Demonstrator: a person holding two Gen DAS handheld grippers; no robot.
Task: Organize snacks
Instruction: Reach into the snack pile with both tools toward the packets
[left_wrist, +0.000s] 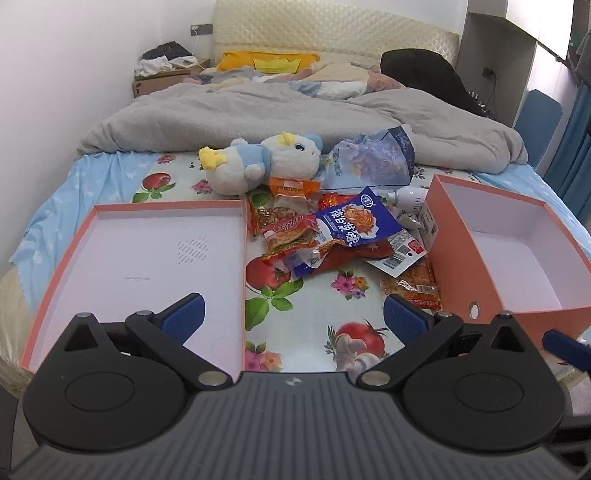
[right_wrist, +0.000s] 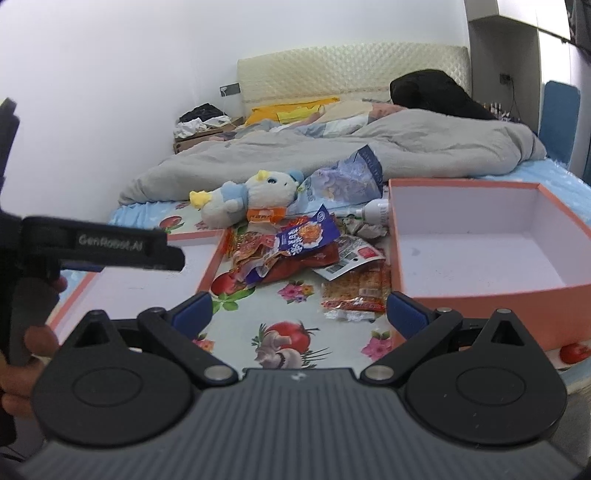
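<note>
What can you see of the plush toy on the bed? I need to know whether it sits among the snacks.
The plush toy is a soft, fluffy white animal with a light blue body patch and ear, yellow feet and tuft, and a large dark eye. It lies on its side on the flowered sheet, at the far edge of the snack pile, just in front of the grey blanket. An orange packet lies against its underside, and a pale blue bag rests by its head. Neither claw touches it.
</note>
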